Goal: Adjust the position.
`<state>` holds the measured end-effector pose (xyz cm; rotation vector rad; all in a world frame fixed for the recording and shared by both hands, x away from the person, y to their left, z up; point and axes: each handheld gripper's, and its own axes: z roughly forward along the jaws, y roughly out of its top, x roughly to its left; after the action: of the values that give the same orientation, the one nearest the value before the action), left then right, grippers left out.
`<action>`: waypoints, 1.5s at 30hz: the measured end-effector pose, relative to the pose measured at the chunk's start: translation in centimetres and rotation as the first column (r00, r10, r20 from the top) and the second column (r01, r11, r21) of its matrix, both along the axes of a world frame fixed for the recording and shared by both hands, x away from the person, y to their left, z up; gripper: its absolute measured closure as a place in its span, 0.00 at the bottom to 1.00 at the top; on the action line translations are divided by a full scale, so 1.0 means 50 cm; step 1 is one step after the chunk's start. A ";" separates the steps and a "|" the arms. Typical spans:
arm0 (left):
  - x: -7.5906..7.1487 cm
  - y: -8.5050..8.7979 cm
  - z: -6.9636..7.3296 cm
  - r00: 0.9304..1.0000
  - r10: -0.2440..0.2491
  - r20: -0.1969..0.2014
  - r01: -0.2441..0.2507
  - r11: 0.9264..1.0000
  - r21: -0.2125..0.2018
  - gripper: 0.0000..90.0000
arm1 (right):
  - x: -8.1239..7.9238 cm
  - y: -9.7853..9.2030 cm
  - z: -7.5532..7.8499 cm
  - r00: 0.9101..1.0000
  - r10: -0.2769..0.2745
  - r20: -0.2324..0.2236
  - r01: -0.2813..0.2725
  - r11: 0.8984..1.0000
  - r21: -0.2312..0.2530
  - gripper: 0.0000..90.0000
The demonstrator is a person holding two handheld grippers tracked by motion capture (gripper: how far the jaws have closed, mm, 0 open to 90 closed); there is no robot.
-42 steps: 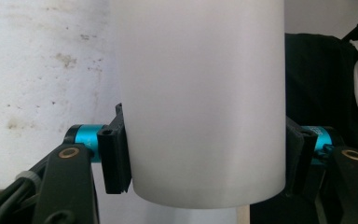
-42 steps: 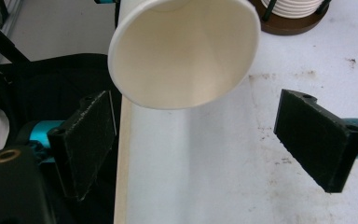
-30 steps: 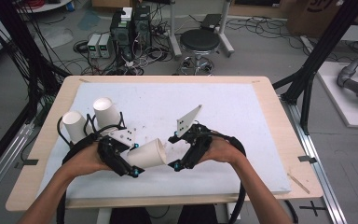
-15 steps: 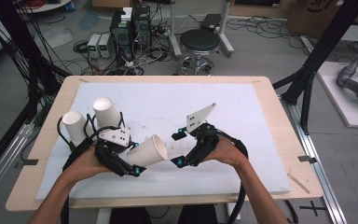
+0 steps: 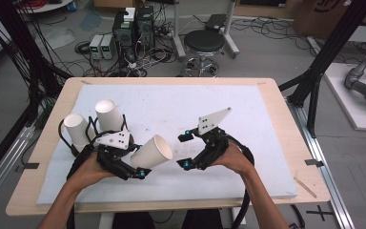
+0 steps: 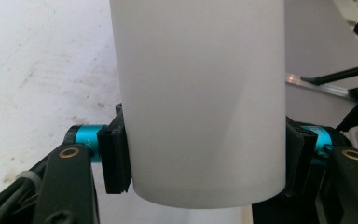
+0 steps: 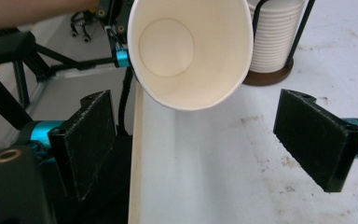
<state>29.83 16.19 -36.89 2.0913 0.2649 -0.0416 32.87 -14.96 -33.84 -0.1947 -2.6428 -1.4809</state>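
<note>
My left gripper is clamped on a white paper cup, its two black pads pressing the cup's wall from either side near the closed bottom end; in the left gripper view the cup stands between the jaws and the pads sit flat against it. From above, I hold the cup lifted off the table, tipped on its side, with its open mouth turned toward my right hand. My right gripper is spread wide and holds nothing; it faces the cup's mouth from just beside it, not touching. In the right gripper view its own two pads stand well apart at the bottom corners, and between and above them I look straight into the cup, down to its round base. Behind the cup in that view a stack of paper cups sits in a black wire holder on a dark round base. In the high view two such stacks stand near the table's left side, just behind my left hand. Everything rests on a white mat covering a wooden table. My right hand is over the mat's near half, right of centre.
</note>
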 end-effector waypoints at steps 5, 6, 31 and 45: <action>-0.002 0.001 -0.008 1.000 0.007 0.015 -0.006 0.998 -0.065 0.38 | -0.003 -0.004 -0.005 1.000 -0.009 0.002 0.009 0.999 0.052 0.15; -0.002 0.001 -0.008 1.000 0.007 0.015 -0.006 0.998 -0.065 0.39 | -0.003 -0.004 -0.005 1.000 -0.009 0.002 0.009 0.999 0.052 0.15; -0.013 -0.007 -0.049 1.000 0.017 0.011 -0.013 0.951 -0.309 0.39 | -0.016 0.006 -0.026 0.999 -0.027 -0.036 0.033 0.980 0.197 0.15; -0.016 -0.023 -0.064 1.000 0.012 0.016 -0.006 0.939 -0.343 0.39 | -0.016 0.011 -0.031 0.999 -0.025 -0.031 0.031 0.973 0.228 0.15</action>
<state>29.01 15.02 -40.09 1.7421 0.2379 -0.0591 32.08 -14.39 -35.38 -0.2310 -2.4318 -1.7614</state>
